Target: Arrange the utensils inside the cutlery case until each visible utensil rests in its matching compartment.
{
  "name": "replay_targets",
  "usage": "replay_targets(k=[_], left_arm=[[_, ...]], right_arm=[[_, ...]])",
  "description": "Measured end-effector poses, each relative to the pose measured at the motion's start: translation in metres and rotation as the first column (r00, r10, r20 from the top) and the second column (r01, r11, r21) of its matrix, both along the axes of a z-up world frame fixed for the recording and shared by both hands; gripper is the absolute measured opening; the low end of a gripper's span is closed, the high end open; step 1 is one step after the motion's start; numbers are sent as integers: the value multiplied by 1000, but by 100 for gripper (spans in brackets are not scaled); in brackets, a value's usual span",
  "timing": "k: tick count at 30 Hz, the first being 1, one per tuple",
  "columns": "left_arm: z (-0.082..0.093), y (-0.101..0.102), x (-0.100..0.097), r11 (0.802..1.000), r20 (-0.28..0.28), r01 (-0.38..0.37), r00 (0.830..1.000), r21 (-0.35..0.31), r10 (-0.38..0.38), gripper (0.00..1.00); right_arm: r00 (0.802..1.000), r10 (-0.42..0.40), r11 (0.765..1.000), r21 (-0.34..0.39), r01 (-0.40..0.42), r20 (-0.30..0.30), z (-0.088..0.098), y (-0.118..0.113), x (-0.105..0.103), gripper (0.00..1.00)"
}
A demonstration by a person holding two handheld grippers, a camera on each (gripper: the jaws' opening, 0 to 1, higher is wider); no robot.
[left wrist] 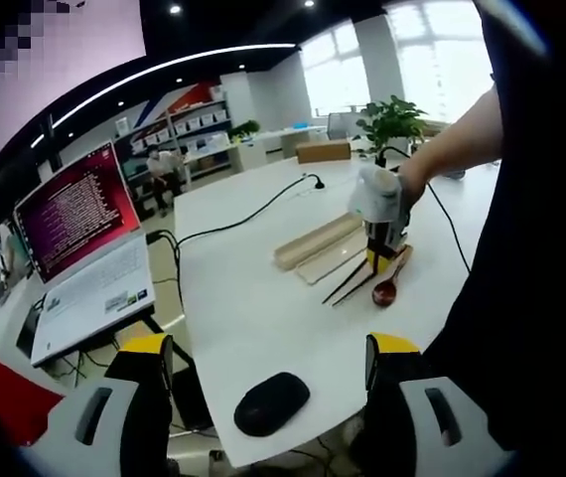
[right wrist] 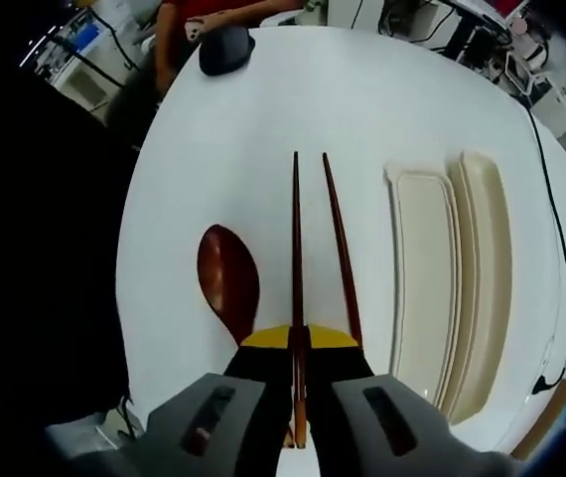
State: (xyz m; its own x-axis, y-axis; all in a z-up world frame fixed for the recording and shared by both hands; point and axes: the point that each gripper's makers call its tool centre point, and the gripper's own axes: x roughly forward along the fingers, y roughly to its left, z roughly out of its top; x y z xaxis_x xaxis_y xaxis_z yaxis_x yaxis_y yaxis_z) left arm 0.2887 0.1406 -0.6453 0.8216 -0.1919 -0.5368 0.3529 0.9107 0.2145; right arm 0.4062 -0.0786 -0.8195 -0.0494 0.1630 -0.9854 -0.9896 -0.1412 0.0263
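Right tongs (right wrist: 298, 348) clenched on one chopstick (right wrist: 297, 258) near its thick end; thin, stiff, slippery, likely to pivot. Left tongs (left wrist: 268, 363) released.

laptop (left wrist: 89, 253) – mouse (left wrist: 271, 402) – potted plant (left wrist: 392, 121)

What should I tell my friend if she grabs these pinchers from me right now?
Right gripper: shut on one chopstick, low over the table.
Left gripper: open, empty, held back near the table edge by the black mouse.
Second chopstick lies beside the held one; the spoon lies on its other side.
The cutlery case and its lid lie open beside them, with nothing inside.
Done: one chopstick gripped.
Left: both chopsticks and the spoon still need to go into their compartments.
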Motion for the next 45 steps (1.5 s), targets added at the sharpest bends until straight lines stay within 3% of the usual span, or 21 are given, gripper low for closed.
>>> replay_targets(k=[12,23,31,37,42,45], left_arm=[[-3,-11,-3,1000,-12,4,1000,-10,-4,82],[-8,-9,-4,1000,-35,12,999,-6,-12,82],[-12,-10,2,999,-48,41,998,-21,-42,82],[-24,-18,12,988,-67,151,986,-27,-152,81],[-22,-22,34,980,-42,197,979,-38,-198,81],[-18,-29,43,972,-21,231,972,-44,-232,81]], right_arm=[[1000,21,1000,-8,-21,17,0,-2,2,0],[998,51,998,-29,-49,49,-6,2,5,0],[996,81,993,-92,-77,42,-7,3,5,1],[1000,-12,999,-48,12,-12,-7,2,6,1],[999,-39,999,20,39,-3,-6,1,5,1],[995,-96,994,47,96,-13,-5,2,6,0]])
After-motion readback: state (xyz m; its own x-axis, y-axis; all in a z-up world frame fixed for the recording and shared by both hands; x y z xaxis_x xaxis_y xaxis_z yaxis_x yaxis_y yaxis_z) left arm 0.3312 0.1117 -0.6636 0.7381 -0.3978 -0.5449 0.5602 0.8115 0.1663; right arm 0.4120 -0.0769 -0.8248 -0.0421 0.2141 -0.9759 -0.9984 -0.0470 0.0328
